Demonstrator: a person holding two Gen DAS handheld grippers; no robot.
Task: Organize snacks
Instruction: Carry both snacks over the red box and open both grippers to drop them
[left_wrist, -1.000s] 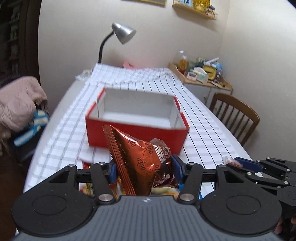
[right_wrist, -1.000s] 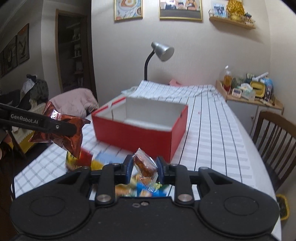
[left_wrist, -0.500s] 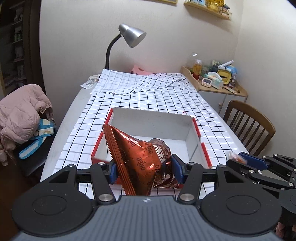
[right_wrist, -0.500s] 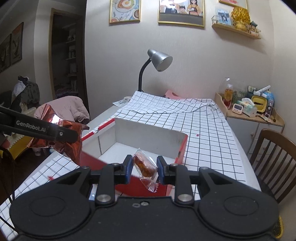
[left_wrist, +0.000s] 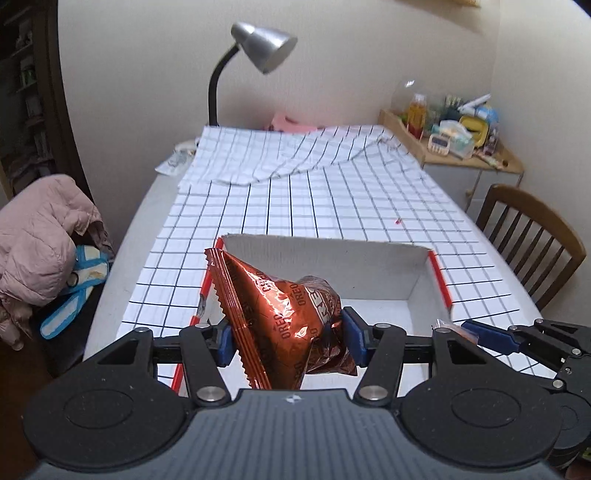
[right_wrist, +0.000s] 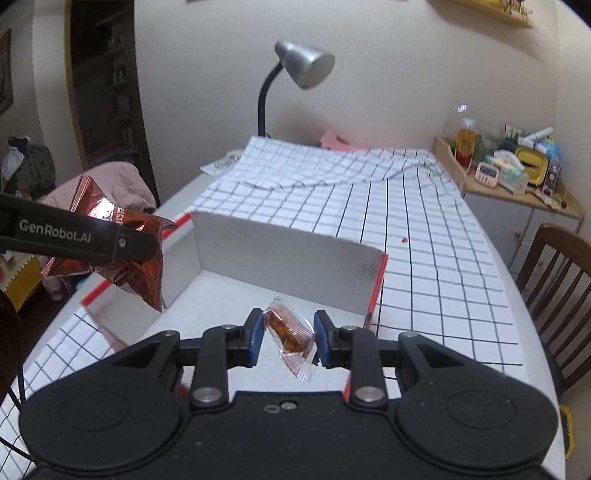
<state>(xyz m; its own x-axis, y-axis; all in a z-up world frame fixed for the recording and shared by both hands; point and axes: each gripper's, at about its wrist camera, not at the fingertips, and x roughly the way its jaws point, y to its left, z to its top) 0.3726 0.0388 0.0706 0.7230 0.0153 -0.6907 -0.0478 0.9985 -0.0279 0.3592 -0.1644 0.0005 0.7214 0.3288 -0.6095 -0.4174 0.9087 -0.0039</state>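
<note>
Below both grippers: red box (right_wrist: 375, 291), white floor bare. Left gripper (left_wrist: 286, 338) pinching Oreo bag (left_wrist: 284, 321); right gripper (right_wrist: 288, 338) pinching small wrapped snack (right_wrist: 288, 330). Lower before releasing; keep items apart, clear of walls.

Home dining room: checked tablecloth (left_wrist: 332, 206), wooden chair (left_wrist: 532, 240), desk lamp (left_wrist: 258, 48).

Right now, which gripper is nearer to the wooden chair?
Right. The right gripper, with a small clear-wrapped snack, hangs over the box's chair-side end; the left gripper, with the Oreo bag, is over the end far from the chair.
</note>
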